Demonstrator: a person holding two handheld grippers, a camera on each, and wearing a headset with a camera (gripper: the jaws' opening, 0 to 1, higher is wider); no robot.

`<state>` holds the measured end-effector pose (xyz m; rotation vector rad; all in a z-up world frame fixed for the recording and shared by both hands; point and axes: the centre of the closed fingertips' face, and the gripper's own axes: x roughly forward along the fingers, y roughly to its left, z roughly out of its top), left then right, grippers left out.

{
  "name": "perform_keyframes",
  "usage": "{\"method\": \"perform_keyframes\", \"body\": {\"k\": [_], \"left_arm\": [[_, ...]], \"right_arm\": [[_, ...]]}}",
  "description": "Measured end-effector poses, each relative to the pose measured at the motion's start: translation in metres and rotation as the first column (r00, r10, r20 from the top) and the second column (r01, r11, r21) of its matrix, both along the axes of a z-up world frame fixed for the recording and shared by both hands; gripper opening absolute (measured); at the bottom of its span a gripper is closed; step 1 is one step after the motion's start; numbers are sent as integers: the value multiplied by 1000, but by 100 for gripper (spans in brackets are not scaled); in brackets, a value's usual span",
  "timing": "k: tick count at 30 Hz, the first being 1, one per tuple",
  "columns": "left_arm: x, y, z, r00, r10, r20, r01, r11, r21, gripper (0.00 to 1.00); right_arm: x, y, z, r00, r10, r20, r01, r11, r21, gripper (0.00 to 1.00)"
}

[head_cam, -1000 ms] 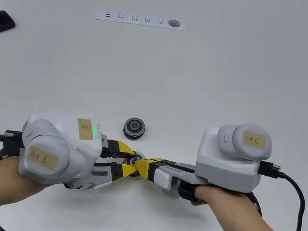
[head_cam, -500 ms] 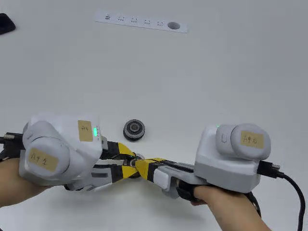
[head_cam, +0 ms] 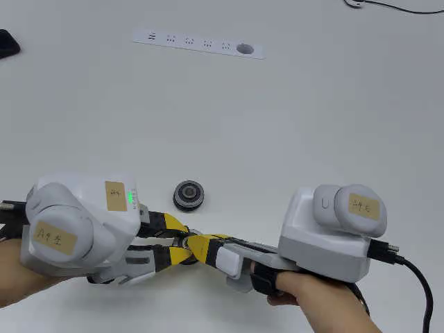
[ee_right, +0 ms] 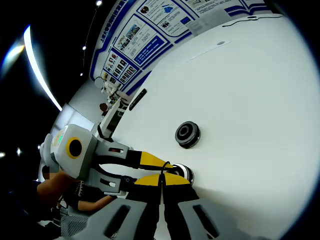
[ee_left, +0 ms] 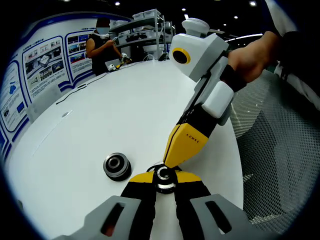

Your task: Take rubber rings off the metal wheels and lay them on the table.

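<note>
Left gripper (ee_left: 164, 178) is clamped on a small metal wheel (ee_right: 183, 173), one yellow finger (ee_left: 137, 178) on each side of it, with the wheel right at the tips. Both are low over the white table (head_cam: 312, 118), close to the person.

Right gripper (ee_right: 161, 181) comes in from the opposite side. Its jaws are pressed together, nose against the wheel's rim. In the right gripper view a thin black rubber ring (ee_right: 162, 168) loops up from between its tips, so it looks pinched on the ring. The ring is still at the wheel, not on the table.

In the left gripper view the right gripper's yellow tip touches the top edge of the held wheel.

Second wheel (head_cam: 189, 195) lies flat on the table just beyond the jaws, apart from both grippers, with its black ring still on.

Further back there's a white power strip (head_cam: 198, 43). A dark object (head_cam: 7, 43) sits at the far left edge and a cable (head_cam: 395, 7) at the far right. Left gripper view shows a person (ee_left: 102, 42) standing past the far end of the table.

Compared with 1.0 s ago, the head camera has shifted, so the whole scene sits a bit lower in frame and the cable has come into view. The grip layout is unchanged: both grippers still meet at the same wheel just in front of the second wheel. I can't tell whether the ring has come any further off.
</note>
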<state>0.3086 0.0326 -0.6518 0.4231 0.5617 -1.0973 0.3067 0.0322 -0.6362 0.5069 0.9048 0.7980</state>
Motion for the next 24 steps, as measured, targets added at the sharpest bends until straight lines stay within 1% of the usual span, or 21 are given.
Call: {"method": "perform_keyframes", "body": {"k": [1,2,3,5,7,9,12,15,16,19,20,22,24], "left_arm": [[1,1,2,1000,3,6,-3,1000,-1,14],[2,3,6,1000,16,10,-16,1000,-12,14],[2,5,8,1000,21,10,-21,1000,-18,13],[0,9,12,1000,26,12,-26,1000,-8,15],[-3,12,14,1000,21,12,-21,1000,8,17],[-5,16,19,1000,23,20,-23,1000,14,17],[-2,24,27,998,54,39,-54,998,10,21],[1,28,32,996,72,48,-72,997,7,22],[2,30,33,996,78,52,-78,997,4,21],[7,32,34,993,101,57,-101,995,-12,21],[11,33,34,991,125,54,-123,992,-28,21],[15,32,38,988,147,56,-144,988,-56,23],[17,29,40,988,145,49,-142,987,-70,23]], "right_arm": [[0,0,0,1000,-2,2,2,1000,2,2],[1,0,1,1000,-2,4,2,1000,6,2],[1,1,1,1000,-7,1,7,1000,12,2],[0,2,3,1000,-11,-14,12,999,33,2],[0,3,3,1000,-11,-16,11,999,37,2],[-1,4,5,1000,-10,-23,11,999,51,2],[0,4,10,1000,-14,-21,15,997,71,2],[6,-2,14,999,-44,-26,47,995,89,2],[8,-5,15,998,-58,-30,60,993,97,2],[16,-14,18,995,-96,-25,98,990,105,2],[18,-19,19,994,-110,-26,113,988,106,2],[23,-28,18,990,-137,-25,138,985,101,2],[27,-36,16,986,-165,-30,167,981,98,2]]}}
